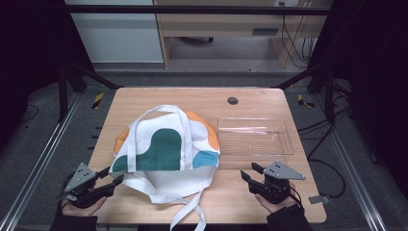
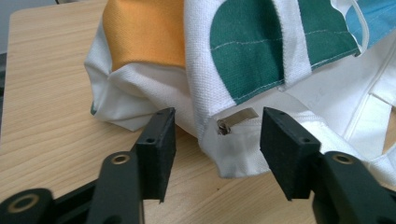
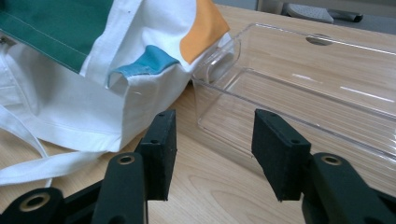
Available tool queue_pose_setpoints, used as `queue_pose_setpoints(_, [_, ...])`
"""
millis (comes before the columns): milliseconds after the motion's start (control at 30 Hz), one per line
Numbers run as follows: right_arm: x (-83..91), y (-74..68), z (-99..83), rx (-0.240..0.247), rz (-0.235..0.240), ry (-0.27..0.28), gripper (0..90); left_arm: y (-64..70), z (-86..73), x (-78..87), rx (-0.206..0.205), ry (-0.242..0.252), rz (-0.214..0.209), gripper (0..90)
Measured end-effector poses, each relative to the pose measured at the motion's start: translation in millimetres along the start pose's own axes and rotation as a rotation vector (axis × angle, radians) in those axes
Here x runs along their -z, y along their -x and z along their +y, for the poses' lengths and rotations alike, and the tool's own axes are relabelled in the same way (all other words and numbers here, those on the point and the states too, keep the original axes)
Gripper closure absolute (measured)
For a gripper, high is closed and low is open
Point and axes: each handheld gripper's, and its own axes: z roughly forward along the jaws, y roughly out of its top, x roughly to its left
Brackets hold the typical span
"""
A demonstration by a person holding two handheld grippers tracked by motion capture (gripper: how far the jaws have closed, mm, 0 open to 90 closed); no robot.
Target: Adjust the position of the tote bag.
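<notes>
My left claw (image 2: 217, 140) hangs with its jaws apart on either side of the bag's (image 1: 166, 149) near corner, where a small metal zipper pull (image 2: 236, 119) lies, not gripping it. My right claw (image 3: 212, 149) is also spread wide over bare table (image 1: 231, 192). Beyond it, the clear tray (image 1: 255, 137) sits touching the bag's right edge.

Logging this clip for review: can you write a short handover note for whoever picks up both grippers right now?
Left gripper: open, empty, jaws either side of the tote bag's near-left corner, where a metal zipper pull shows.
Right gripper: open, empty, low over the table, facing the gap between bag and clear tray.
Bag lies flat mid-table, straps loose; the tray beside it is empty.
Done: nothing gripped.
Left: probably grip the bag at the zipper.
</notes>
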Motion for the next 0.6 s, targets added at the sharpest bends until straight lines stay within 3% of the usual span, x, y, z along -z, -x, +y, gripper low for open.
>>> queue_pose_setpoints(600, [-14.5, -21.1, 10.2, 0.026, 0.055, 0.009, 67.3, 0.1, -0.5, -3.6, 0.032, 0.020, 0.031, 75.5])
